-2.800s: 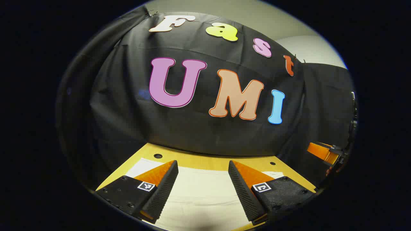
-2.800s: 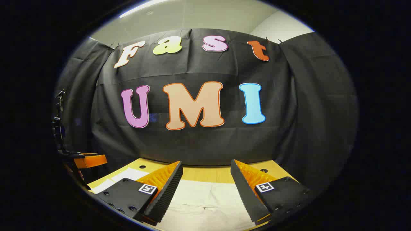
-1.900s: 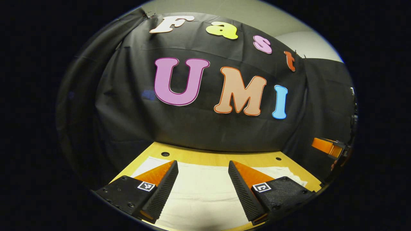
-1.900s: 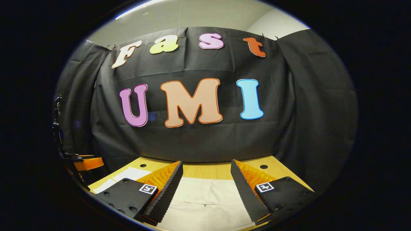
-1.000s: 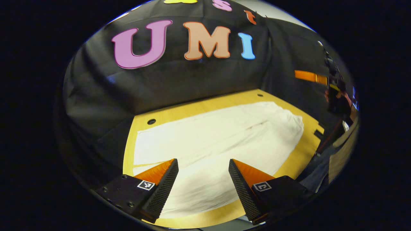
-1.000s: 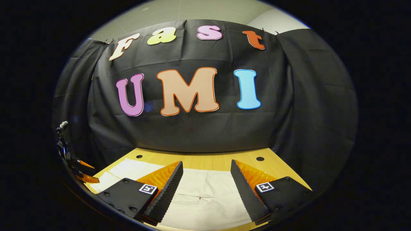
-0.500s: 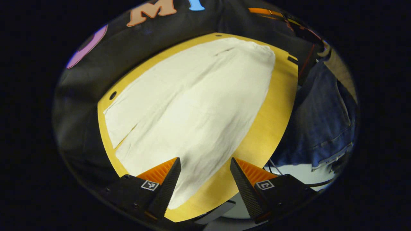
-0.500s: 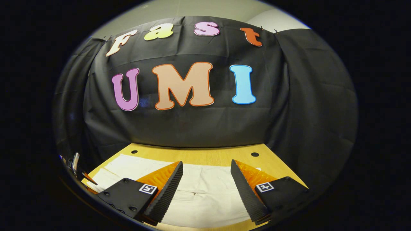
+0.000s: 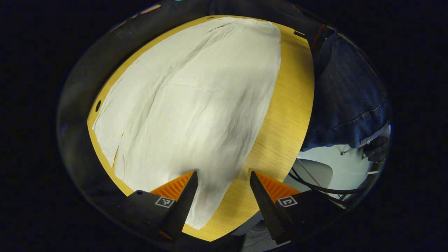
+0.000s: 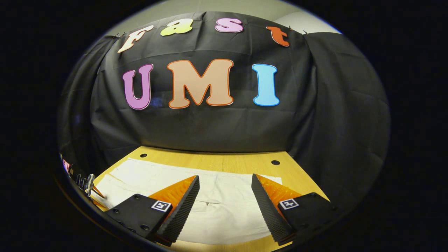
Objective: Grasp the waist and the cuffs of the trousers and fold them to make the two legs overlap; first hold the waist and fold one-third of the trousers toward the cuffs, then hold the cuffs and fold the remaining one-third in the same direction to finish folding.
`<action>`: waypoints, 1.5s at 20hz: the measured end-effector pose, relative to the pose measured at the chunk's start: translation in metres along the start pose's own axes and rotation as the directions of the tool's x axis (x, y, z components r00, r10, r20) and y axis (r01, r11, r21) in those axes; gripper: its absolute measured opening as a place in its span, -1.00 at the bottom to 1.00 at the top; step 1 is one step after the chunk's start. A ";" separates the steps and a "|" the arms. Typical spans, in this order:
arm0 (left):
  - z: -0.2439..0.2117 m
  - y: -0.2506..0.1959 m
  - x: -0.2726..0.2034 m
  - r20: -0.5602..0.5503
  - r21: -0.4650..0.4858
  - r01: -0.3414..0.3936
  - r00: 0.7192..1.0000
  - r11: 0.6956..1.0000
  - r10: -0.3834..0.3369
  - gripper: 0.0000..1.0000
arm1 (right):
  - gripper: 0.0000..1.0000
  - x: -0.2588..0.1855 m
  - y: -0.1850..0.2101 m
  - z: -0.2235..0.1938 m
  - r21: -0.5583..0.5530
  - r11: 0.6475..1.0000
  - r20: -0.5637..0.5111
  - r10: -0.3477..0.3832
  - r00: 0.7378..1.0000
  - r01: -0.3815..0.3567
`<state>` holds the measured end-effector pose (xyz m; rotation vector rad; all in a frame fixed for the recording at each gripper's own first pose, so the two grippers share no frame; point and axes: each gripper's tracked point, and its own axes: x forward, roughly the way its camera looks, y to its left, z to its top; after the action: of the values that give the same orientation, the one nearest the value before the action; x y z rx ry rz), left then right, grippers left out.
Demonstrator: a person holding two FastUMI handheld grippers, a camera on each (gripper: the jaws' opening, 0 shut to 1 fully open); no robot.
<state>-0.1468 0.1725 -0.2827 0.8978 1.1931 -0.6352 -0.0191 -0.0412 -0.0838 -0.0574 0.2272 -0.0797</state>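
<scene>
The trousers (image 9: pixel 189 105) lie spread flat on the wooden tabletop (image 9: pixel 283 115), pale cloth covering most of it, with a slit between the two legs visible at the far-left end in the left gripper view. The left gripper (image 9: pixel 222 189) hangs above the near edge of the cloth with its jaws wide and empty, the fabric's lower corner lying between and below the fingers. The right gripper (image 10: pixel 225 196) looks low across the tabletop toward the booth's black wall, jaws likewise wide and holding nothing, with the trousers (image 10: pixel 217 203) under them.

The likely trouble from here is a shallow pinch: the cloth lies flat against the wood, so the jaws could close on air or catch only the top layer, leaving the lower one behind when lifted. If the two grippers take hold at uneven points, the legs may overlap crookedly and the later thirds would come out skewed. The fabric looks thin and lightly creased, so it may drag and bunch.

The tabletop is light wood with small round holes (image 10: pixel 275 162) near its far edge. A person's denim-clad leg (image 9: pixel 346 101) stands just beside the tabletop, and a chair seat and cables show below.
</scene>
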 end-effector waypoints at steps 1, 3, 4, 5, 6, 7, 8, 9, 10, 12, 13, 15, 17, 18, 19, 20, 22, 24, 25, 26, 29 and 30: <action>-0.001 0.002 0.000 -0.008 0.013 0.008 1.000 1.000 -0.007 0.81 | 0.92 0.001 0.002 -0.002 -0.003 1.000 -0.007 0.003 1.000 -0.003; -0.004 0.007 0.004 -0.034 0.031 0.025 0.999 0.999 -0.024 0.80 | 0.92 0.004 0.001 -0.004 -0.014 1.000 -0.015 0.007 1.000 -0.008; -0.005 0.011 0.004 -0.045 0.039 0.029 0.999 0.999 -0.027 0.79 | 0.92 0.005 0.002 -0.006 -0.019 1.000 -0.019 0.012 1.000 -0.012; -0.005 0.009 0.003 -0.053 0.039 0.041 0.998 0.998 -0.039 0.77 | 0.92 0.005 0.002 -0.006 -0.026 1.000 -0.023 0.013 1.000 -0.014; -0.001 0.010 0.003 -0.052 0.045 0.040 0.998 0.998 -0.038 0.79 | 0.92 0.007 0.001 -0.007 -0.035 0.999 -0.024 0.012 1.000 -0.013; -0.001 0.010 0.004 -0.055 0.049 0.050 0.997 0.998 -0.047 0.77 | 0.93 0.008 -0.001 -0.007 -0.042 0.999 -0.027 0.011 1.000 -0.012; 0.000 0.009 0.005 -0.066 0.055 0.065 0.996 0.996 -0.061 0.75 | 0.89 0.010 -0.002 -0.010 -0.047 0.999 -0.032 0.013 0.999 -0.015; 0.000 0.010 0.007 -0.074 0.062 0.076 0.995 0.995 -0.072 0.75 | 0.89 0.012 -0.002 -0.011 -0.052 0.998 -0.041 0.016 0.999 -0.018; 0.000 0.011 0.007 -0.081 0.074 0.082 0.994 0.994 -0.076 0.74 | 0.89 0.014 -0.003 -0.015 -0.059 0.998 -0.049 0.024 0.998 -0.027; 0.002 0.010 0.009 -0.092 0.087 0.087 0.993 0.992 -0.079 0.70 | 0.93 0.019 -0.005 -0.024 -0.084 0.995 -0.073 0.042 0.996 -0.048; 0.003 0.009 0.009 -0.099 0.089 0.085 0.992 0.992 -0.076 0.65 | 0.93 0.022 -0.006 -0.029 -0.099 0.993 -0.091 0.056 0.994 -0.065; 0.002 0.013 0.010 -0.115 0.087 0.084 0.991 0.993 -0.073 0.52 | 0.93 0.028 -0.010 -0.043 -0.132 0.986 -0.127 0.083 0.988 -0.100; 0.001 0.021 0.011 -0.129 0.081 0.078 0.989 0.994 -0.067 0.30 | 0.93 0.032 -0.016 -0.056 -0.166 0.977 -0.170 0.108 0.980 -0.136; 0.000 0.024 0.011 -0.135 0.079 0.079 0.989 0.994 -0.068 0.16 | 0.96 0.034 -0.020 -0.063 -0.182 0.971 -0.193 0.121 0.974 -0.156; 0.000 0.026 0.011 -0.143 0.080 0.078 0.987 0.994 -0.066 -0.07 | 0.96 0.035 -0.024 -0.068 -0.196 0.964 -0.215 0.134 0.967 -0.177; -0.001 0.028 0.012 -0.148 0.077 0.077 0.987 0.994 -0.065 -0.12 | 0.94 0.035 -0.029 -0.076 -0.211 0.958 -0.239 0.144 0.960 -0.196; 0.001 0.034 0.012 -0.152 0.074 0.072 0.987 0.995 -0.060 -0.31 | 0.96 0.036 -0.038 -0.088 -0.255 0.937 -0.285 0.164 0.945 -0.239; 0.004 0.041 0.010 -0.155 0.075 0.064 0.986 0.995 -0.052 -0.67 | 0.94 0.038 -0.049 -0.104 -0.312 0.906 -0.340 0.174 0.924 -0.286; 0.003 0.042 0.012 -0.157 0.068 0.064 0.986 0.996 -0.053 -0.92 | 0.94 0.036 -0.057 -0.112 -0.333 0.889 -0.371 0.183 0.910 -0.315; 0.004 0.041 0.012 -0.158 0.068 0.066 0.986 0.995 -0.055 -1.00 | 0.94 0.034 -0.067 -0.121 -0.351 0.871 -0.405 0.190 0.895 -0.343; 0.003 0.041 0.012 -0.163 0.077 0.068 0.985 0.995 -0.055 -1.00 | 0.94 0.025 -0.099 -0.151 -0.426 0.796 -0.514 0.178 0.839 -0.430; 0.004 0.041 0.012 -0.164 0.069 0.069 0.985 0.995 -0.057 -1.00 | 0.94 0.022 -0.111 -0.162 -0.447 0.766 -0.554 0.168 0.816 -0.461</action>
<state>-0.1082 0.1910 -0.2838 0.9921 1.3549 -0.6710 -0.0428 -0.1615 -0.2386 -0.6040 0.7665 0.3400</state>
